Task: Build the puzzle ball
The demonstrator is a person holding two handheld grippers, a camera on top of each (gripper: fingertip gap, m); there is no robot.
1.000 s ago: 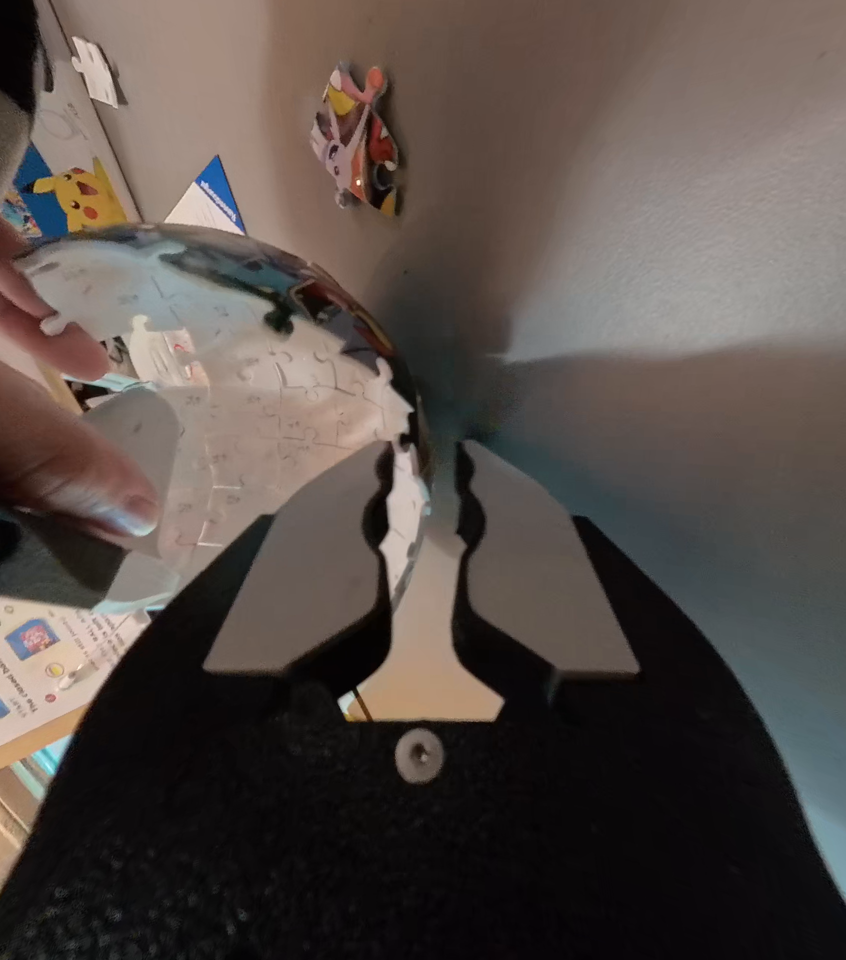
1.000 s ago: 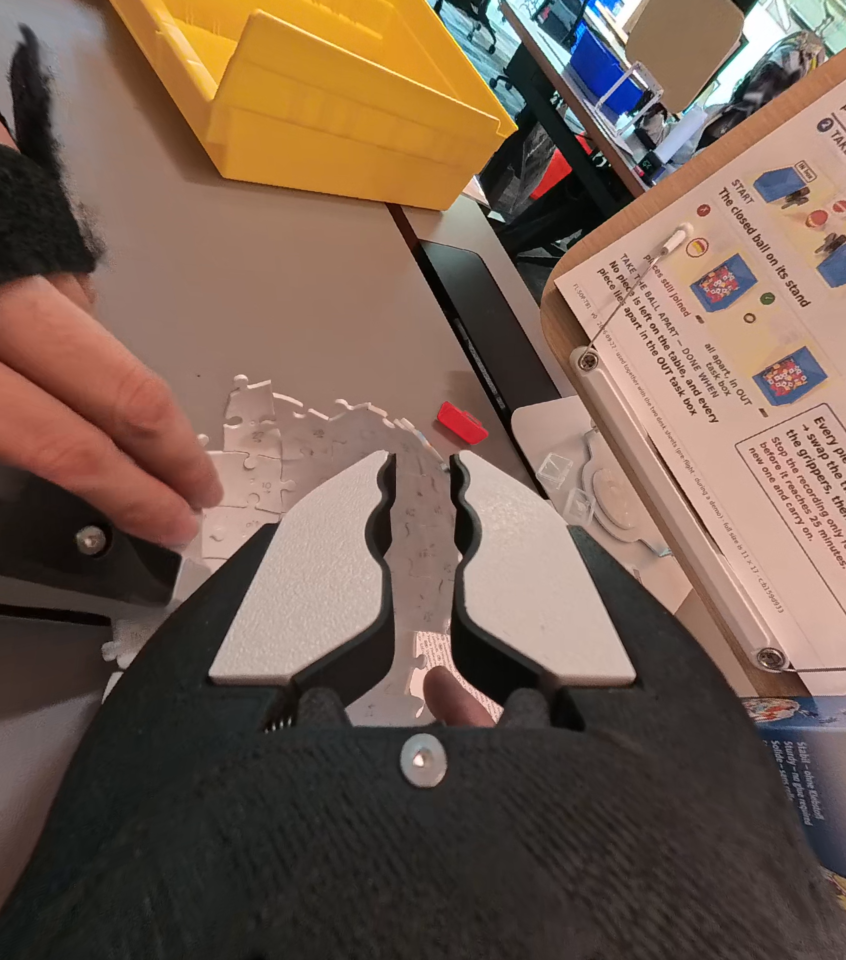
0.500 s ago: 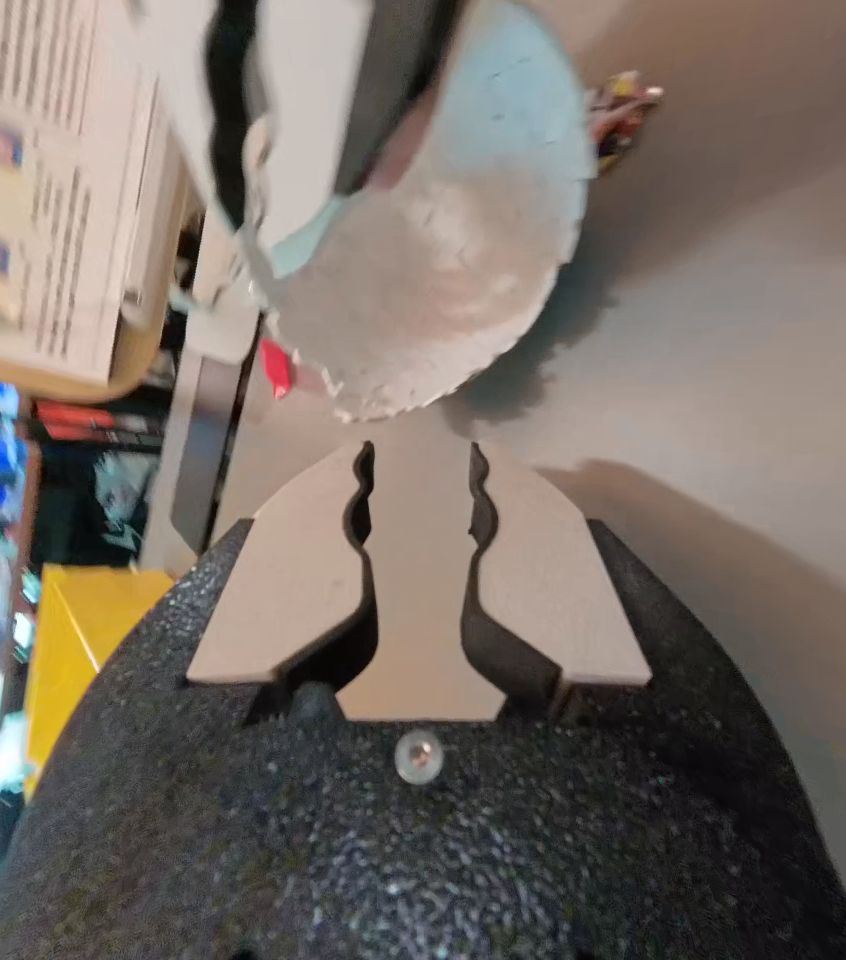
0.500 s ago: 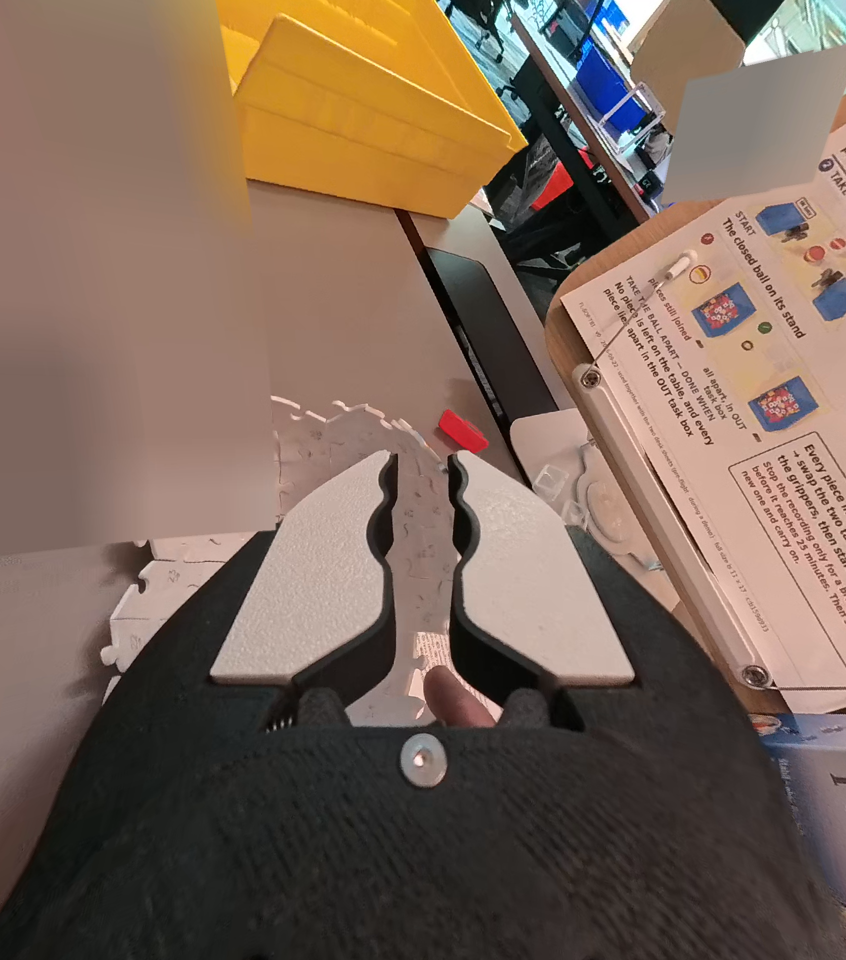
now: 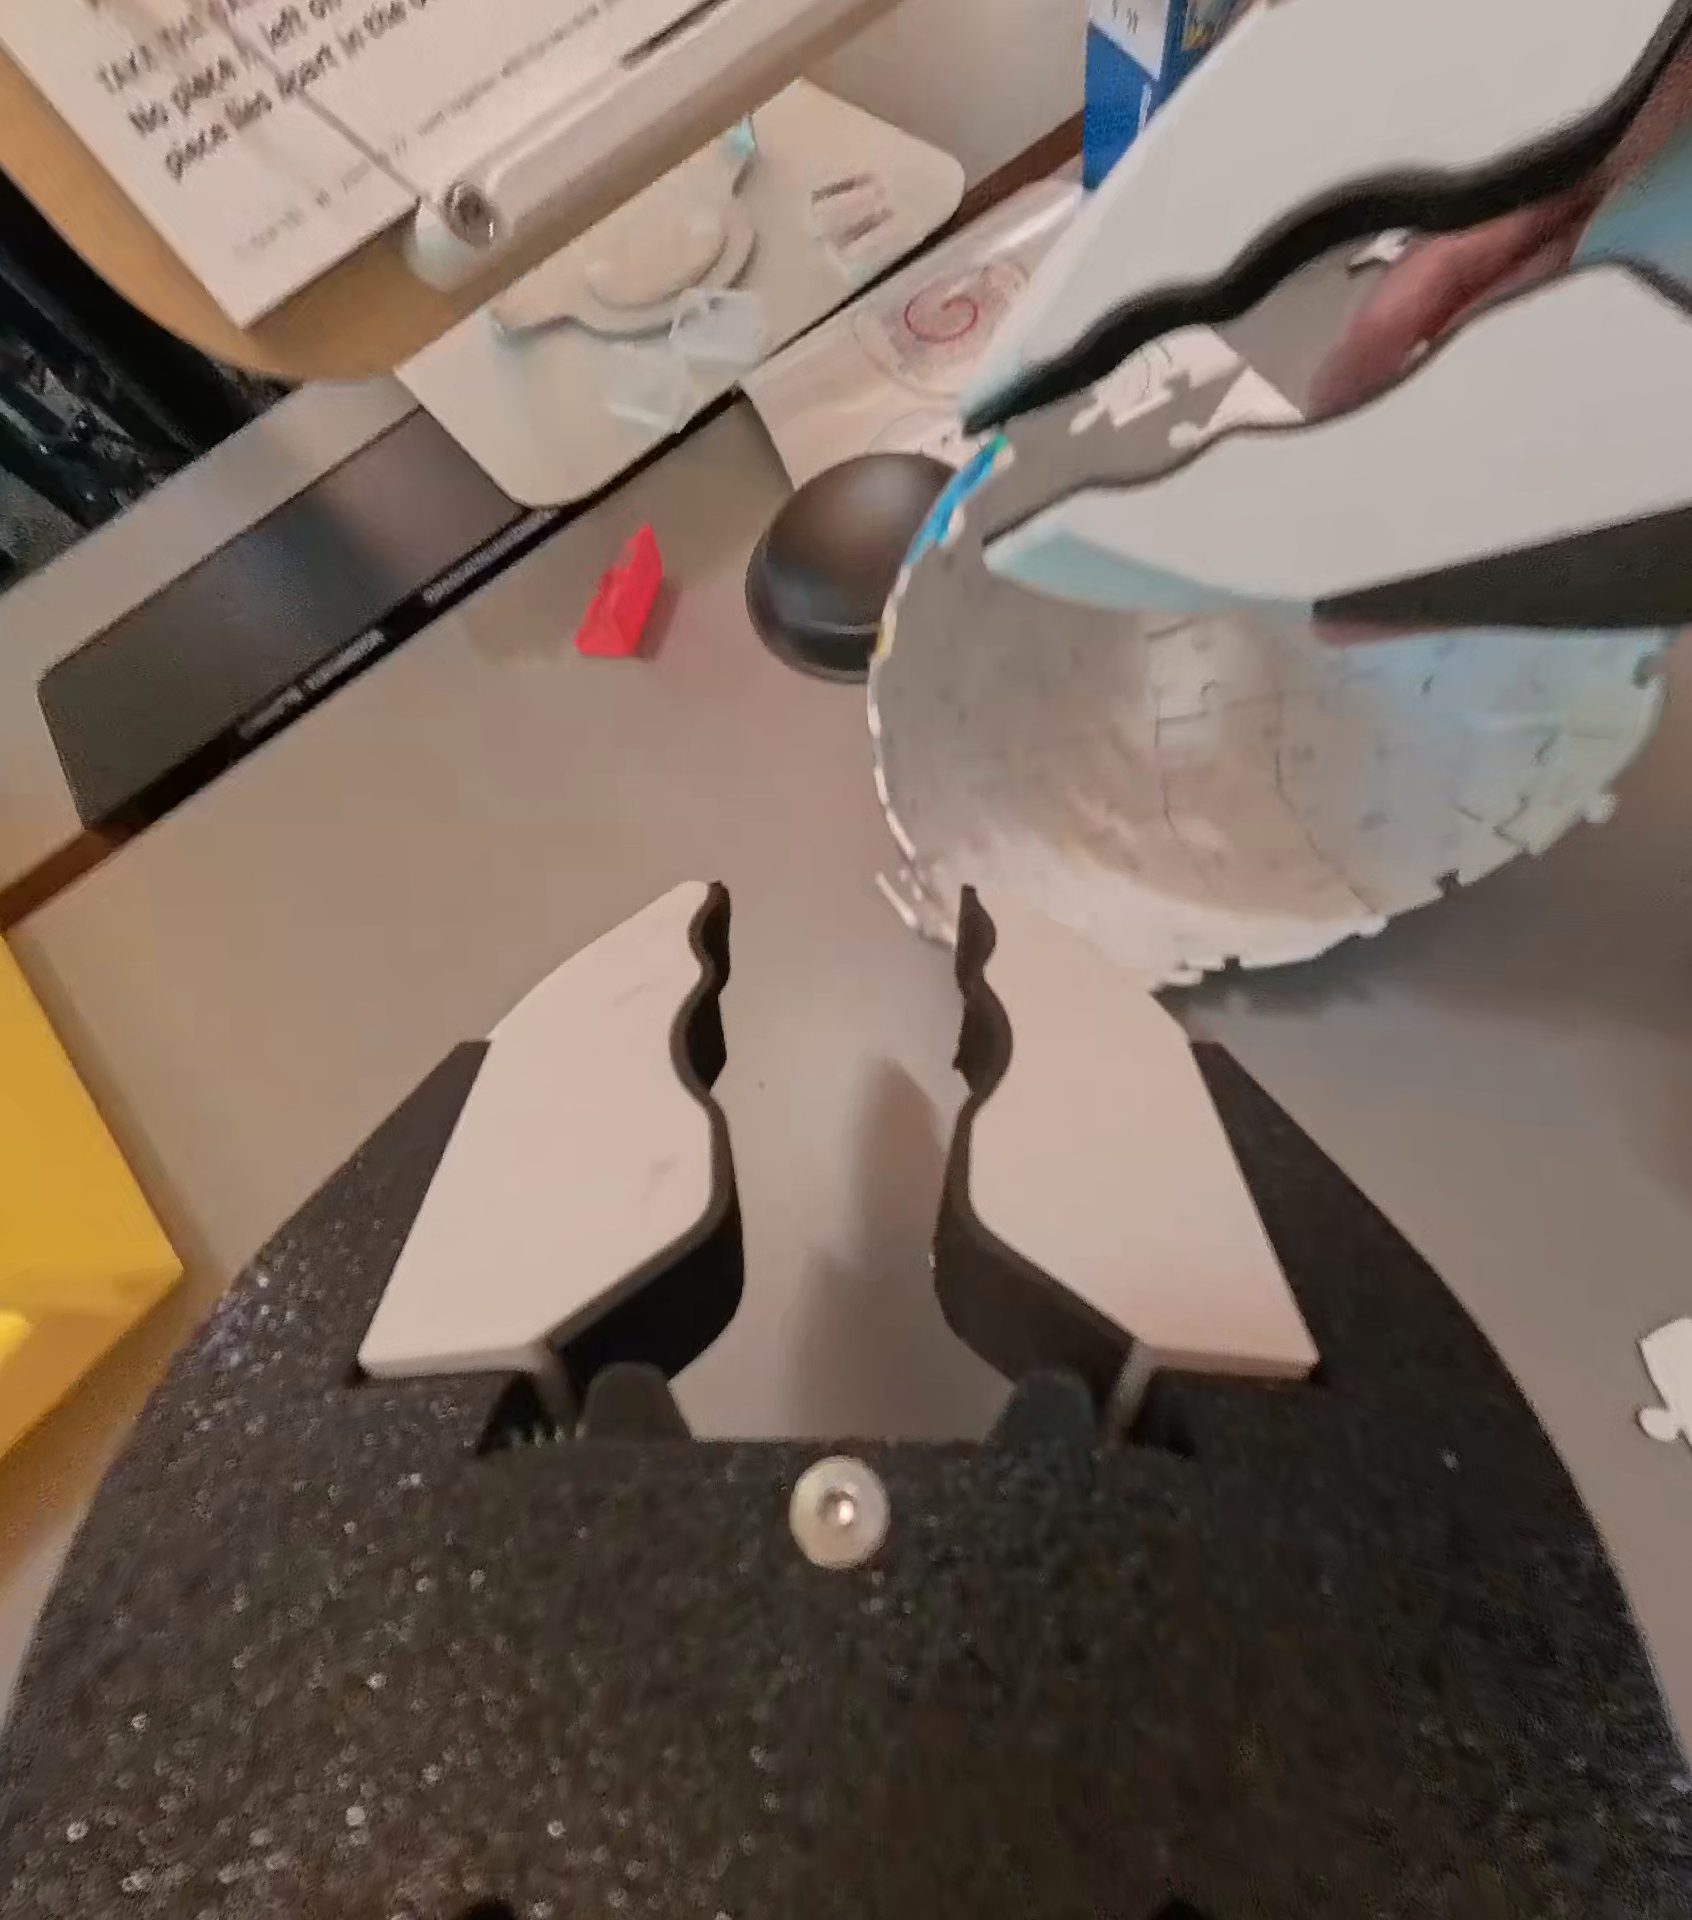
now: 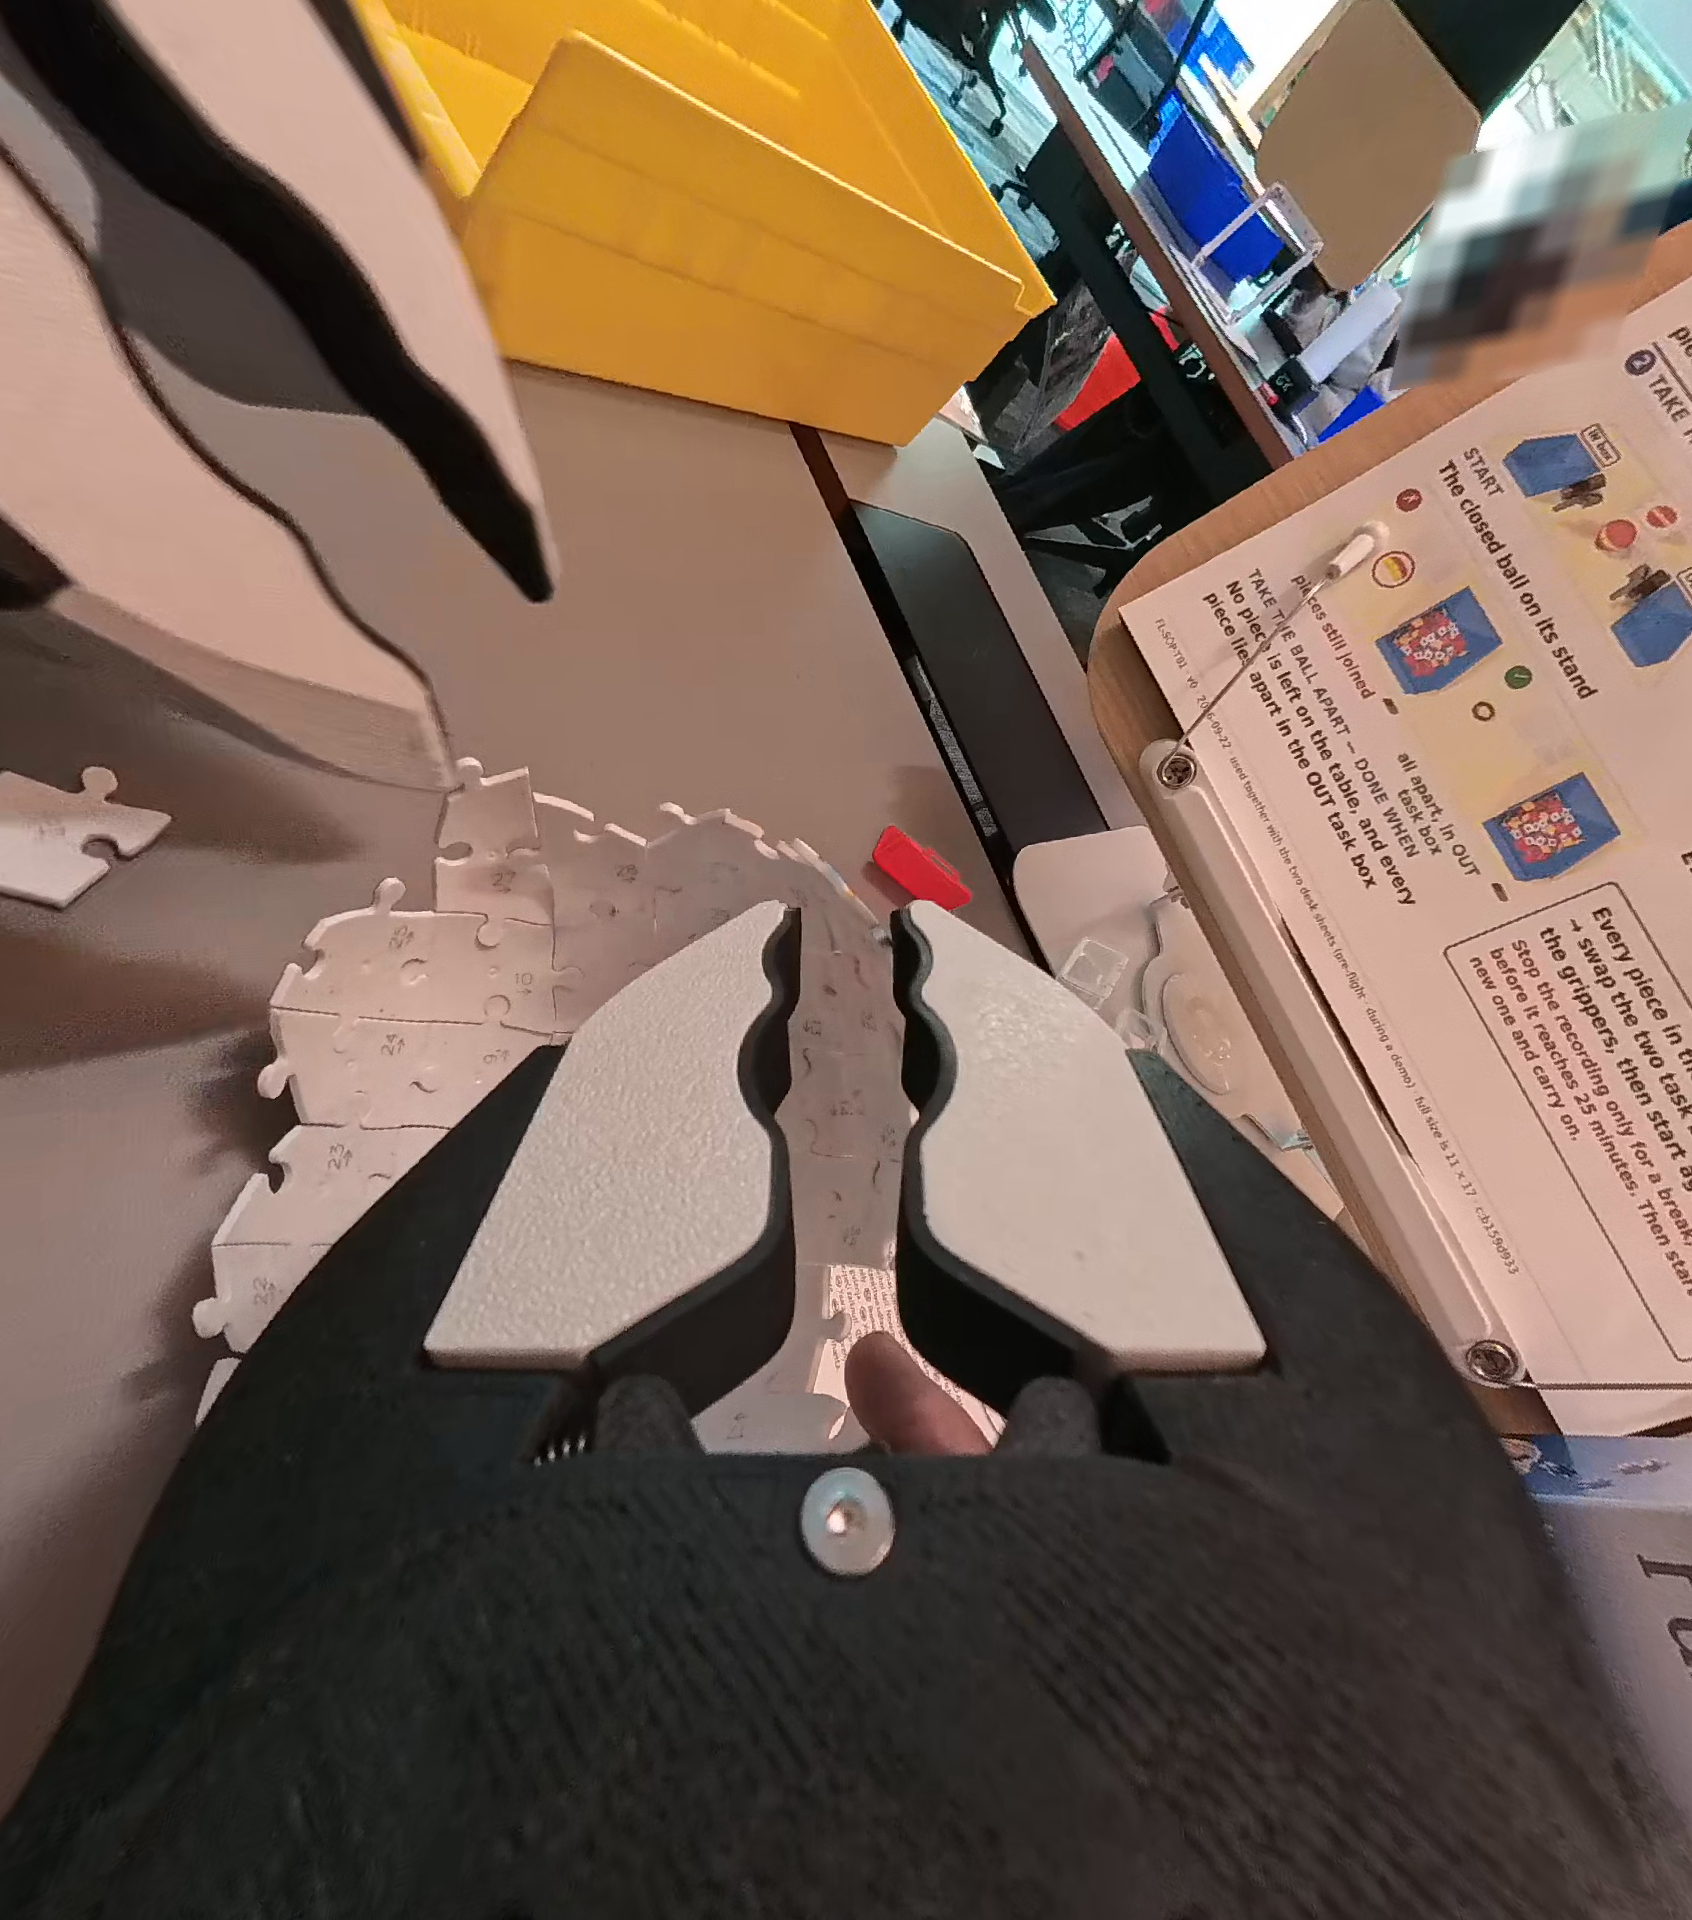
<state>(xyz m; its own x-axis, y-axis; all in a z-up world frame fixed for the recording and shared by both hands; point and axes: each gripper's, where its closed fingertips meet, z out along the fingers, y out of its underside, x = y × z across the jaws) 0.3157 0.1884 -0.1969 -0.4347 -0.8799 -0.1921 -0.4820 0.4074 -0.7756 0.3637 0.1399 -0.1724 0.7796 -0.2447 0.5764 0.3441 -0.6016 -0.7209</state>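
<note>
1. The right gripper (image 6: 847,920) pinches the rim of the half-built puzzle ball (image 5: 1237,790) between nearly closed jaws. With only that thin edge held, the joined pieces could unclip or the shell could twist loose.
2. The left gripper (image 5: 837,904) is wide open and empty, with the shell just ahead to its right; a careless nudge might crack it.
3. The shell shows its white, numbered inside; a loose puzzle piece (image 6: 26,836) lies apart, and blur hides finer seams.

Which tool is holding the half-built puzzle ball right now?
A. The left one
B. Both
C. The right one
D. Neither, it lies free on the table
C: the right gripper is clamped on the shell's rim, while the left gripper is open and empty.
</note>
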